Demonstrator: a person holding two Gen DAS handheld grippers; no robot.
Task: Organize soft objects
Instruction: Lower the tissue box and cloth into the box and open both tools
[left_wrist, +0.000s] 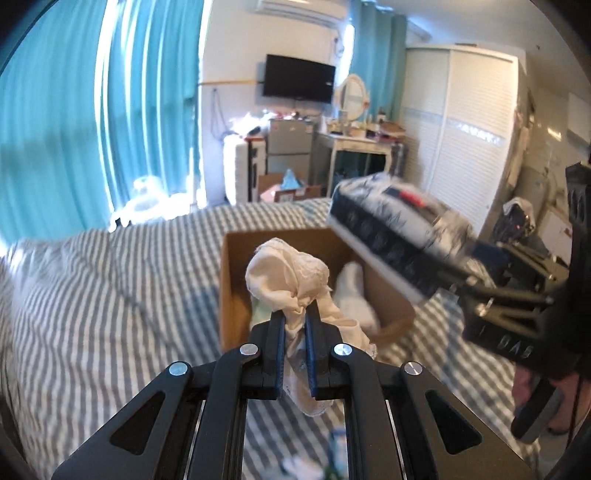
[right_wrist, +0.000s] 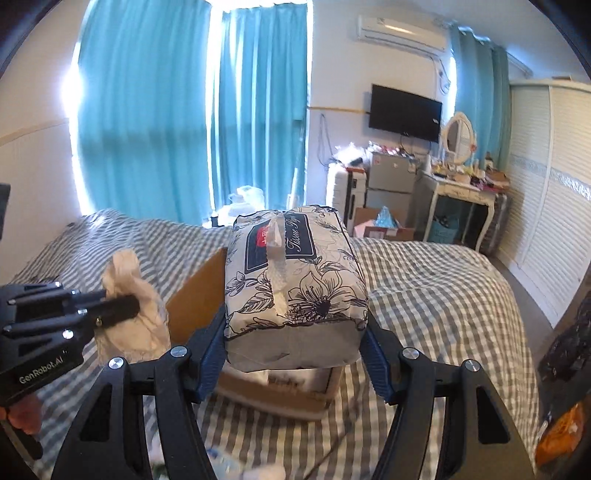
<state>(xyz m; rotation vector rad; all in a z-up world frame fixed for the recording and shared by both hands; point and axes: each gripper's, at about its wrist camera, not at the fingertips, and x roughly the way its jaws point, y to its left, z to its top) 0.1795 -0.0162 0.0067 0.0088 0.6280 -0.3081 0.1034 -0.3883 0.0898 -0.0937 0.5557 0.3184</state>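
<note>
My left gripper (left_wrist: 294, 314) is shut on a crumpled cream cloth (left_wrist: 288, 280), lifted above the bed. The same cloth (right_wrist: 127, 295) hangs from that gripper (right_wrist: 122, 306) at the left of the right wrist view. My right gripper (right_wrist: 295, 332) is shut on a floral tissue pack (right_wrist: 295, 273), its blue pads pressing both sides. In the left wrist view the tissue pack (left_wrist: 399, 240) hovers over the right rim of an open cardboard box (left_wrist: 236, 280). A white soft item (left_wrist: 354, 291) lies inside the box. Beneath the pack, the box (right_wrist: 195, 295) is partly hidden.
The box sits on a bed with a grey checked cover (right_wrist: 436, 295). Teal curtains (left_wrist: 55, 129) hang behind. Across the room are a wall TV (left_wrist: 299, 79), a small fridge (left_wrist: 290, 147), a dressing table (left_wrist: 354, 147) and a white wardrobe (left_wrist: 461, 129). An orange packet (right_wrist: 561, 432) lies at the lower right.
</note>
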